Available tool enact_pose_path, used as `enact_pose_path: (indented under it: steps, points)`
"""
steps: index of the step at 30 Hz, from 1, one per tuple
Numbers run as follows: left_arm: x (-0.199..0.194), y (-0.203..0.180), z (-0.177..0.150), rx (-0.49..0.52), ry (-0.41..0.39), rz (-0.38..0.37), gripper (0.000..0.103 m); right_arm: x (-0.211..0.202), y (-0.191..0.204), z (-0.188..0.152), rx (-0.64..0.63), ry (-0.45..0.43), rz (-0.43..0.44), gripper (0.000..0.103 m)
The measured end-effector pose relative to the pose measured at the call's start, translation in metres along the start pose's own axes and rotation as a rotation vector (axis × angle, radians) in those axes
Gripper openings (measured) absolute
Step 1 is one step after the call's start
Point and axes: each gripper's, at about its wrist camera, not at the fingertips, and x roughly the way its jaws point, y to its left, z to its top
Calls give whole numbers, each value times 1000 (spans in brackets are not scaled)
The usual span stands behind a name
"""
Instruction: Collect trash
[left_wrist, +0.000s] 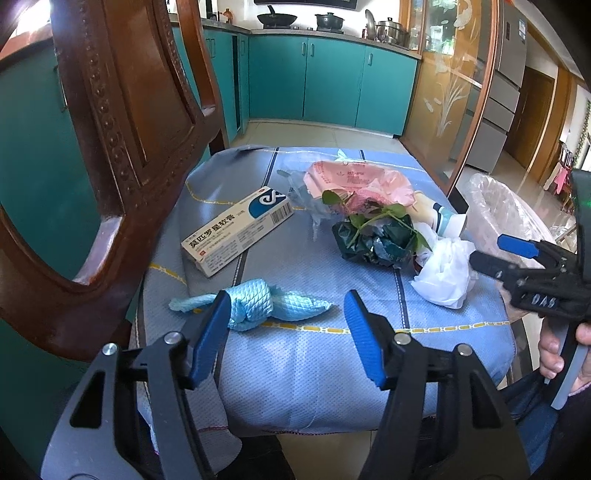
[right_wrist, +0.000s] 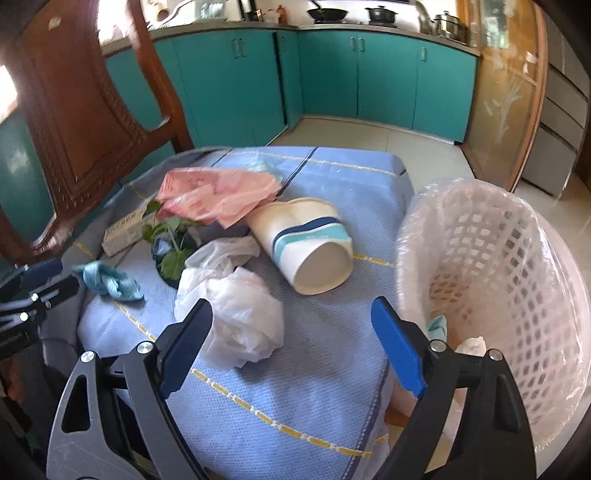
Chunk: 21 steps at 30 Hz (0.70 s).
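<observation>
Blue rag (left_wrist: 255, 304) touching open left claw's (left_wrist: 286, 321) left finger.

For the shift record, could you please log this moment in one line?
left gripper: open by blue rag | right gripper: open by white bag | bin: nearly empty

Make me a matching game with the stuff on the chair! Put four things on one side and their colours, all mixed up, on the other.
Things:
1. knotted rag
2. crumpled bag
3. flat plastic bag
4. leafy sprig

Colours:
A. green
B. pink
C. white
D. light blue

Pairs: 1-D, 2-C, 3-B, 4-A
</observation>
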Motion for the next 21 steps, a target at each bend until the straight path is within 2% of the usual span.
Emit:
enact_pose_path:
  steps: [6,7,8,9,10,13,16,17,18,20,21]
  points:
    - [10,10,1,-31,28,-5,73,17,35,1,-115,23,-12,86]
    - [13,11,1,-41,36,-11,73,20,41,0,-142,33,-9,69]
    - [18,13,1,-53,46,-15,73,23,45,-1,-157,44,-2,59]
    - [22,14,2,-64,58,-10,73,25,47,-1,-166,54,11,44]
    - [26,14,2,-62,65,-1,73,25,49,-2,-172,58,27,37]
    - [38,11,1,-42,93,36,73,23,51,-3,-192,53,29,30]
    - [49,14,-2,-60,116,37,73,18,46,-4,-186,49,44,25]
    - [52,14,-3,-58,124,35,70,16,44,-4,-183,47,44,25]
    - [55,14,-5,-53,133,39,60,14,42,-4,-177,43,45,25]
    - [58,12,-7,-30,132,73,50,10,38,-4,-162,35,45,25]
    - [58,11,-7,-21,124,83,39,8,35,-4,-153,31,44,25]
